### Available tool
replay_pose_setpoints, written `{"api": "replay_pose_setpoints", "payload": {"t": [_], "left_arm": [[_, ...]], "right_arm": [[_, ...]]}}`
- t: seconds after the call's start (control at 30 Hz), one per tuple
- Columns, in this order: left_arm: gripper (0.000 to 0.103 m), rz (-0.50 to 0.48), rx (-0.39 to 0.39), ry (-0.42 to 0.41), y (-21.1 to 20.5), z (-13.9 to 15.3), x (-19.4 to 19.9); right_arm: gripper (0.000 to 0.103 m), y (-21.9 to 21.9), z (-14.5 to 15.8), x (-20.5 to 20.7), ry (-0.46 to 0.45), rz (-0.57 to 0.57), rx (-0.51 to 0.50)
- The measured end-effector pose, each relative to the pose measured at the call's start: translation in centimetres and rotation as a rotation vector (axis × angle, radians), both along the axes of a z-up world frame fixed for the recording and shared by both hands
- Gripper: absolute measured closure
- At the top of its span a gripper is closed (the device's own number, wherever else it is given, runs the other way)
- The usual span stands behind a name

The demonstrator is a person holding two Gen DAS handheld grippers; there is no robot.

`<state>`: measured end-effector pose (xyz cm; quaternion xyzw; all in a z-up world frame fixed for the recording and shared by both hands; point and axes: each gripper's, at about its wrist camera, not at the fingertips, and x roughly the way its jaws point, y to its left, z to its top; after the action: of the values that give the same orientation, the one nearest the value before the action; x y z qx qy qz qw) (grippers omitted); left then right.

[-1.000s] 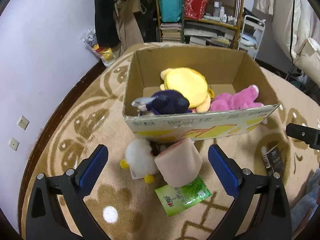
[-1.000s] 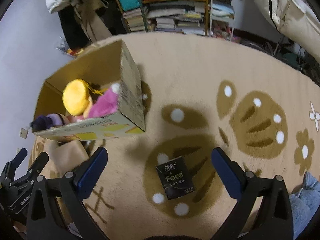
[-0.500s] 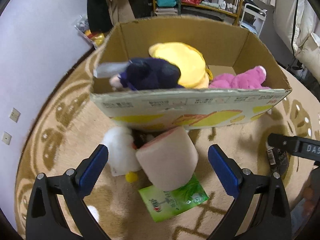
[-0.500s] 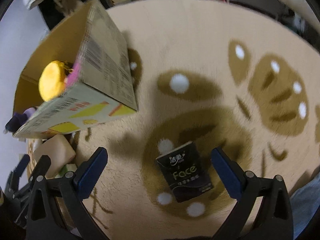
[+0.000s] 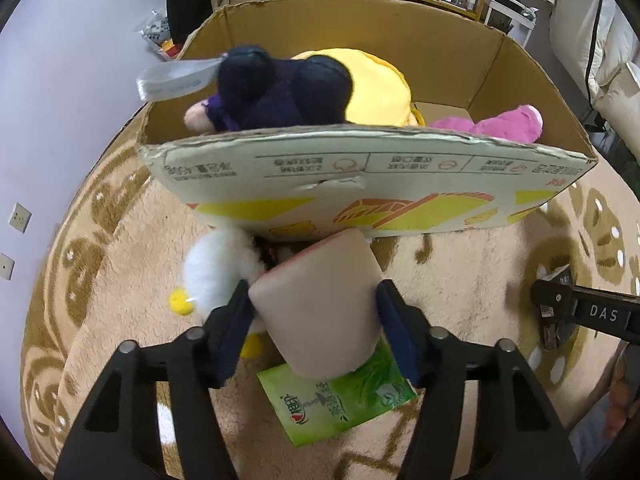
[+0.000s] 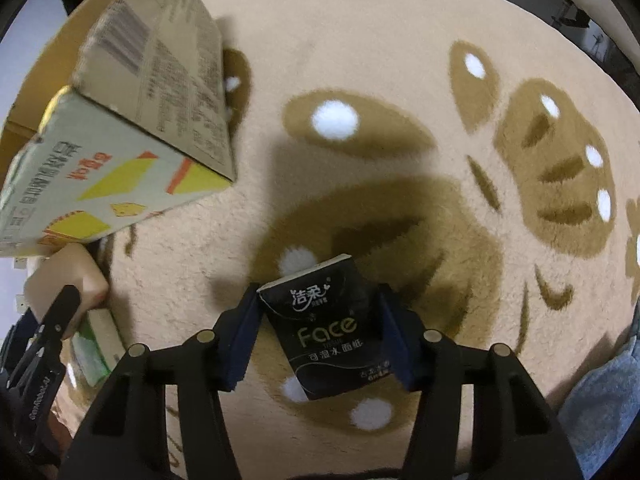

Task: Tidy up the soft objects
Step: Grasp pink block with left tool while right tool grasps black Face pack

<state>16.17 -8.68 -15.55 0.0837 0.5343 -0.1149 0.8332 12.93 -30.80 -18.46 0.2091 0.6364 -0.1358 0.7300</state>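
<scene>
Two grippers: both are working low over the carpet [image 6: 400, 60], in front of the cardboard box [image 5: 360, 184].
Left gripper [image 5: 314, 312]: its jaws have just been closing and are now pressing both sides of the pink foam block [image 5: 320, 304].
Pink foam block: it is lying partly on the green tissue pack [image 5: 340, 400], with the white plush [image 5: 216, 268] touching its left side.
Right gripper [image 6: 318, 332]: its jaws have just been closing and are now gripping the black tissue pack [image 6: 328, 324] on its two long sides.
Black tissue pack: it is lying flat on a brown patch of the carpet.
Edges: the box front wall is standing just beyond the foam block; the box corner is staying well apart from the black pack.
Open room: bare carpet is spreading beyond and to the right of the black pack.
Box contents: the dark plush [image 5: 276, 92], yellow plush [image 5: 376, 88] and pink plush [image 5: 500, 124] are lying inside.
</scene>
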Motion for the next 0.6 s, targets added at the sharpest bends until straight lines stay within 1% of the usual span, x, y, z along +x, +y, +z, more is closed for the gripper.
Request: {"api": "replay_pose_setpoints", "payload": {"t": [0.07,0.13,0.23,0.33,0.43,0.6], "left_arm": [[0.053,0.008,-0.009,0.004,0.3,0.1,-0.2],[0.063,0.011,-0.022,0.01,0.6,0.1,-0.3],[0.067,0.017,-0.024,0.012,1.0,0.3,-0.5],[0.07,0.021,-0.014,-0.003,1.4,0.8,-0.9],[0.073,0.025,-0.024,-0.015,1.6,1.5,-1.4],[0.075,0.035,-0.038,-0.053,2.1,3.2,-2.4]], "right_arm": [[0.044,0.2,0.6,-0.1,-0.034,0.01,0.009],[0.044,0.4,1.1,-0.1,-0.069,0.019,0.026],[0.044,1.0,1.7,-0.2,-0.095,0.051,0.029],[0.044,2.1,2.3,0.0,-0.117,0.086,0.025],[0.044,3.1,3.6,0.8,-0.147,0.124,0.029],[0.044,4.0,5.5,0.6,-0.205,0.156,0.02]]}}
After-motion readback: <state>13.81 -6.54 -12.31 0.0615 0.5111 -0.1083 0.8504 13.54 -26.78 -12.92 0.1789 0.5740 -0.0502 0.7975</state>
